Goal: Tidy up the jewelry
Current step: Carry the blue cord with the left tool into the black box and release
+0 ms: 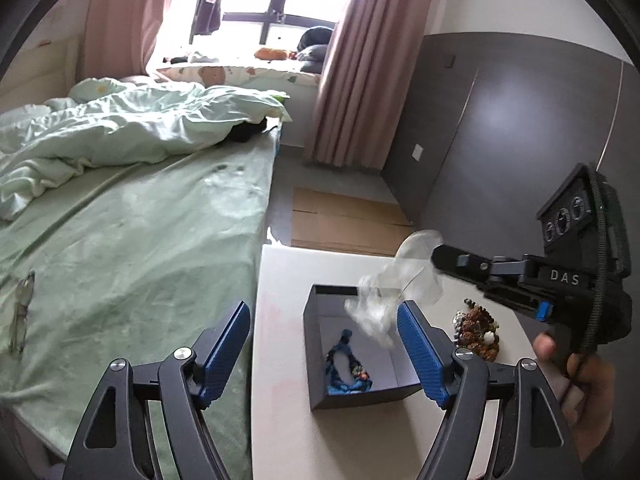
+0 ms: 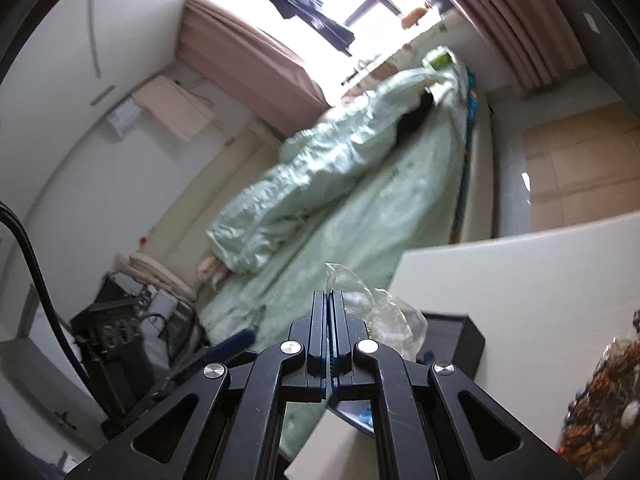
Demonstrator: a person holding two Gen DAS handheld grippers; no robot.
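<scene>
Crinkled clear plastic, an emptied little bag (image 1: 394, 294) by the look of it, hangs pinched in the right gripper (image 1: 436, 256), whose jaws are pressed flat together on its upper edge; in the right wrist view the same film (image 2: 380, 312) bunches just past the closed tips (image 2: 331, 294). My reading is that the bag is held aloft over the open dark grey box (image 1: 352, 396) so that it stays clear of what lies inside. The left gripper (image 1: 324, 350) stands wide apart with nothing between its blue pads (image 1: 420, 356); the bag drifts just above its right finger, but I cannot tell whether they touch. It is aimed down at the box, a sensible stance for reaching in or steadying it. The box sits on a white tabletop (image 1: 280, 360) hard against a bed with a pale green sheet (image 1: 140, 240). Inside the box, on its grey lining, lies a blue beaded string (image 1: 340, 364) looped into a rough oval, with a few orange and pale beads at its lower right. More jewelry waits outside: a heap of brown and orange beaded pieces (image 1: 478, 332) rests on the table to the right of the box, near it, with one white bead showing. The sorting looks partly done, judging by that pile.
</scene>
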